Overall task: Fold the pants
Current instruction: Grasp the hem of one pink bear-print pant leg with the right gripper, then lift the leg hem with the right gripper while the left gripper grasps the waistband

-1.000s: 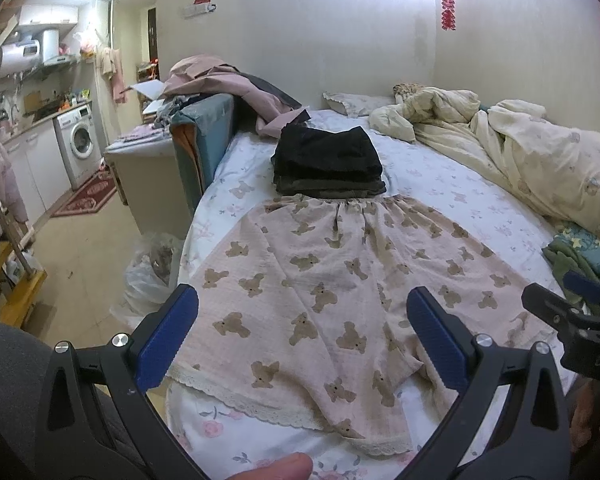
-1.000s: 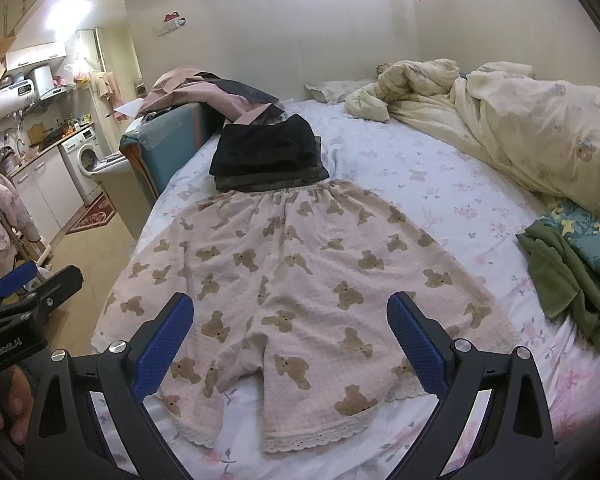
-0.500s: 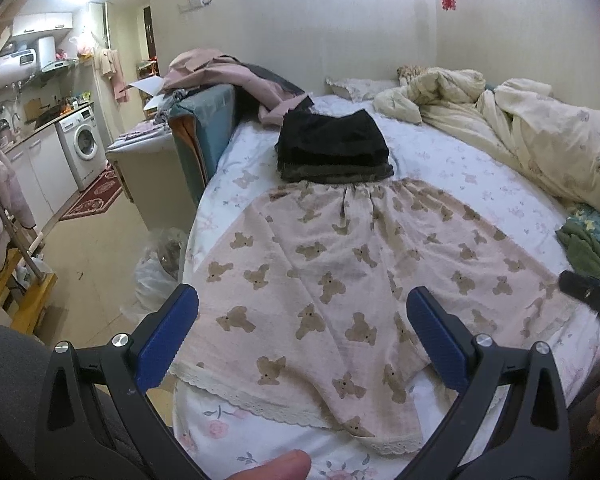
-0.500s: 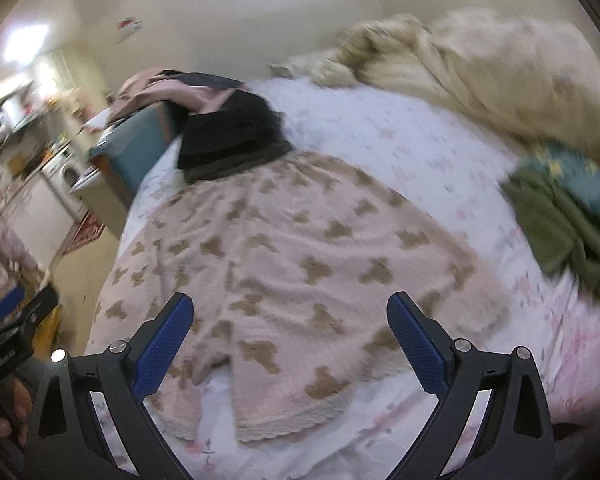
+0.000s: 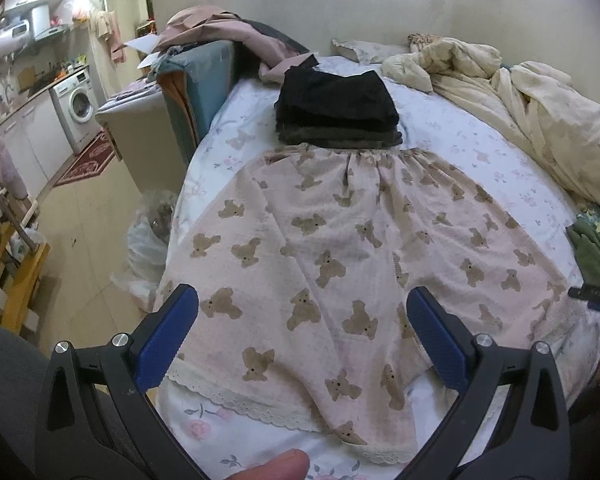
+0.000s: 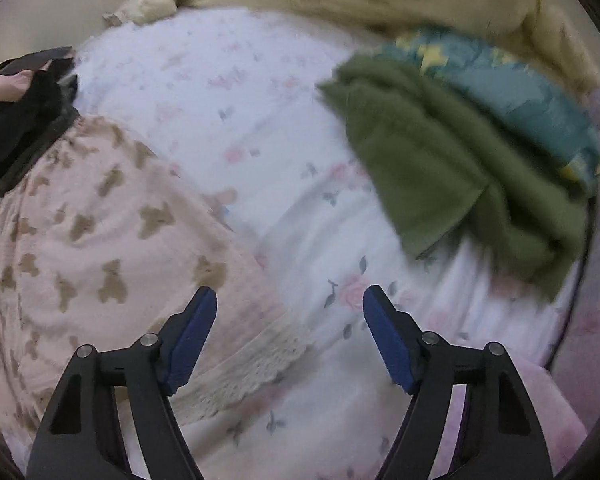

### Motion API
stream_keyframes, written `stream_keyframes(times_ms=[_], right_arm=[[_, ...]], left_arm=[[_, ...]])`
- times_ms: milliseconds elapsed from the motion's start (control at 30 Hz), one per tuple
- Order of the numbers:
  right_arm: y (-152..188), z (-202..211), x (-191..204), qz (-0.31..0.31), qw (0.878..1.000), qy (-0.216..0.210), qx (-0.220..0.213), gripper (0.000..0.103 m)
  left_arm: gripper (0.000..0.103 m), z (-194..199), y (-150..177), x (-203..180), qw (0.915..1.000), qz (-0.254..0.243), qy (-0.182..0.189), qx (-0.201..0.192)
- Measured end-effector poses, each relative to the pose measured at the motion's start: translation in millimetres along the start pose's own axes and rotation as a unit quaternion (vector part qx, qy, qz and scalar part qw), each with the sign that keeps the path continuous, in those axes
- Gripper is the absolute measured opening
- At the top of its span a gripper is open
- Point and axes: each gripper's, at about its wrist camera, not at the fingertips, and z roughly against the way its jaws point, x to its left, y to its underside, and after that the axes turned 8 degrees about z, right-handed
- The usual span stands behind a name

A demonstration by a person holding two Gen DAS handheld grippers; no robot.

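Item one: pink bear-print pants (image 5: 340,264), spread flat on the bed's floral sheet (image 5: 472,152), waistband at the far end touching a stack of folded dark clothes (image 5: 336,114), lace-trimmed leg hems at the near edge. Item two: my left claw (image 5: 302,336), jaws wide and holding nothing, poised above the hem end of the pants, blue pads (image 5: 168,336) to either side of the near legs; a fingertip (image 5: 272,468) shows at the bottom edge of that view. Item three: my right claw (image 6: 288,336), angled steeply down at the right-hand hem corner; its jaws have just been narrowing but are parted, with the lace hem (image 6: 260,364) lying under the gap nearer the left pad and the pads not pressing on it; this view is blurred. Item four: a folded olive-green garment (image 6: 452,176) to the right of the pants, apart from them, partly overlapped by a teal patterned cloth (image 6: 520,96). Item five: a rumpled cream duvet (image 5: 540,104) along the far right of the bed. Item six: a washing machine (image 5: 78,106) across the room at left.
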Motion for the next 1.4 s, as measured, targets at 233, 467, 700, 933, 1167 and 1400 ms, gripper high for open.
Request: stream_keyframes(times_ms=[233,467,700,933,1167,1400], right_arm=[[-5.5,-16.7,27.7,0.047,0.997,-0.06,0.016,0.003],[-11.4,46.8,50.3,0.072,0.99,-0.105,-0.065,0.002],[-6.1,76.7,58.6,0.042,0.981,-0.177,-0.072,0.002],[-5.6,79.5,58.4,0.023,0.975,-0.208,-0.069,0.002],[-5.9,66.6,46.5,-0.002,0.97,-0.239,-0.053,0.002],[-8.7,67.6,52.8,0.022,0.964,-0.26,-0.054,0.001]], left_arm=[[0.103,-8.8,-2.4,5.8,0.9997,0.003,0.009,0.025],[0.103,-15.5,-5.8,13.0,0.9978,0.034,0.014,0.056],[0.103,-30.4,-29.2,-25.6,0.9953,-0.019,0.033,0.089],[0.103,-65.4,-95.4,-89.9,0.9923,-0.048,0.042,0.106],[0.103,-141.3,-148.0,-174.3,0.9841,-0.083,0.041,0.152],[0.102,-237.9,-156.8,-234.5,0.9709,-0.079,0.02,0.225]])
